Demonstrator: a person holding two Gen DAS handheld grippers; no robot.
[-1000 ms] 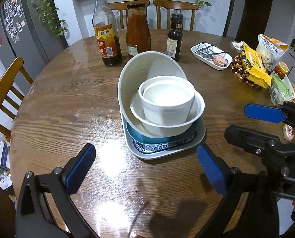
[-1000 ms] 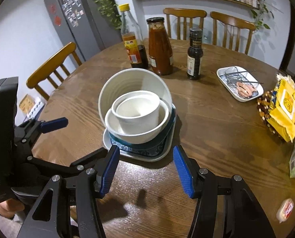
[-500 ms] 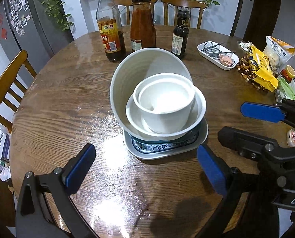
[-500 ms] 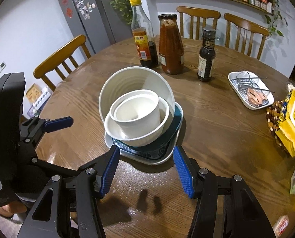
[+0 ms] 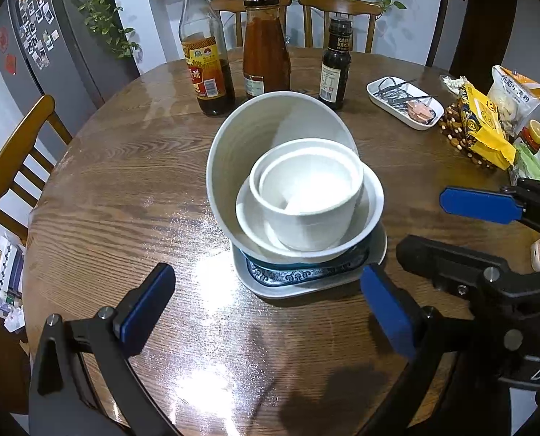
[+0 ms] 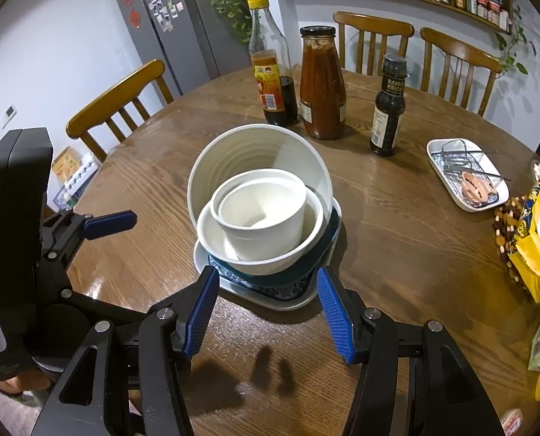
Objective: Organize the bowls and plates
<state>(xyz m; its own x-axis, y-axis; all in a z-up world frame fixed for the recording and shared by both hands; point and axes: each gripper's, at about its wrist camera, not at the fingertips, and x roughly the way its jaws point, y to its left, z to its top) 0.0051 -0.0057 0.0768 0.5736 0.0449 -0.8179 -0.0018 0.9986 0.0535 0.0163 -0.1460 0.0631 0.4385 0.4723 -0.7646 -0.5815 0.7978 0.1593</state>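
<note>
In the middle of the round wooden table (image 5: 124,196) stands a stack: a pale square plate (image 5: 270,289) at the bottom, a blue patterned plate (image 5: 306,272) on it, then a white bowl (image 5: 371,196) holding a small white cup-like bowl (image 5: 310,196). A large white bowl (image 5: 248,134) leans tilted against the stack's far left side. My left gripper (image 5: 266,279) hovers open just before the stack. My right gripper (image 6: 268,279) is open too, its blue pads (image 6: 333,309) either side of the pale plate's (image 6: 280,303) near rim, not touching.
Three bottles (image 5: 264,43) stand behind the stack. At the right are a small white tray (image 5: 404,105) with metal clips and several snack bags (image 5: 484,123). Wooden chairs (image 6: 113,98) ring the table. A grey fridge (image 6: 168,18) stands at the back left.
Both views have crept slightly nearer to the stack, which now looks a little larger. The dishes have not moved and both grippers have stayed open.
</note>
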